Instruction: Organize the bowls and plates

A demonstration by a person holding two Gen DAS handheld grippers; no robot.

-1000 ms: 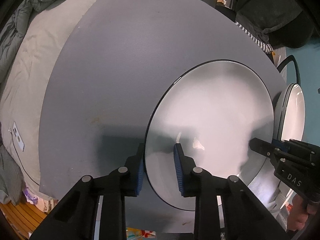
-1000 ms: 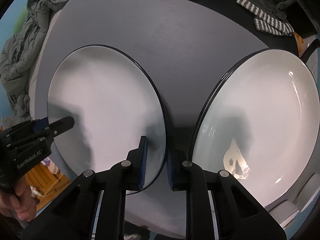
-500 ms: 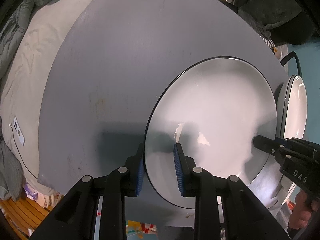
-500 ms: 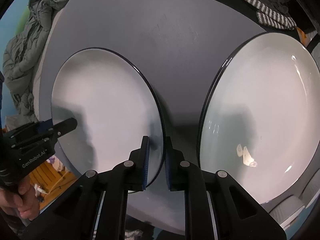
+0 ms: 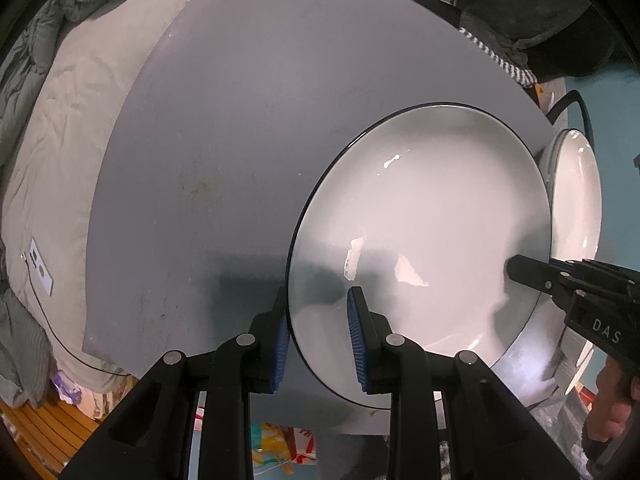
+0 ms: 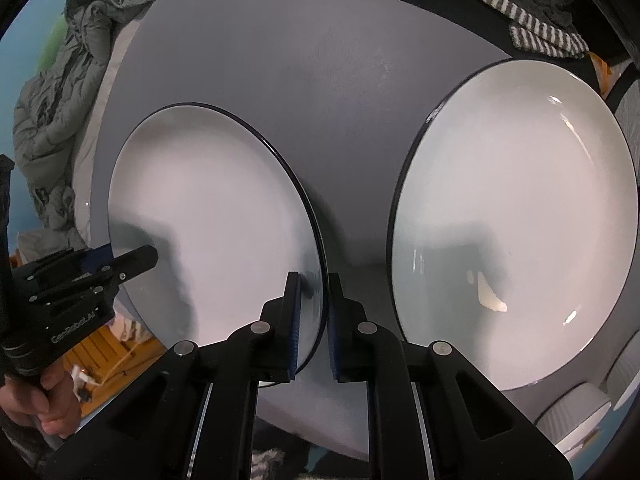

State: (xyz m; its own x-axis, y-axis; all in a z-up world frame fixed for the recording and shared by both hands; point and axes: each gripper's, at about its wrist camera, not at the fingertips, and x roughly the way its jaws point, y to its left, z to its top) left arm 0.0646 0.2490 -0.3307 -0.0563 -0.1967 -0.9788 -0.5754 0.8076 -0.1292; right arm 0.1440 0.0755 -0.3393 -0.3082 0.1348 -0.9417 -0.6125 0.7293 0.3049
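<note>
The right gripper (image 6: 313,312) straddles the right rim of the left plate (image 6: 208,216), its jaws nearly shut on that edge — it appears pinched. The left gripper (image 5: 318,332) straddles the opposite rim of the same plate (one blue pad above, one under), jaws narrow, though real contact is hard to judge. The plate sits on the grey table (image 5: 240,140) — a second plate (image 6: 520,220) lies near on its right, apart.
</note>
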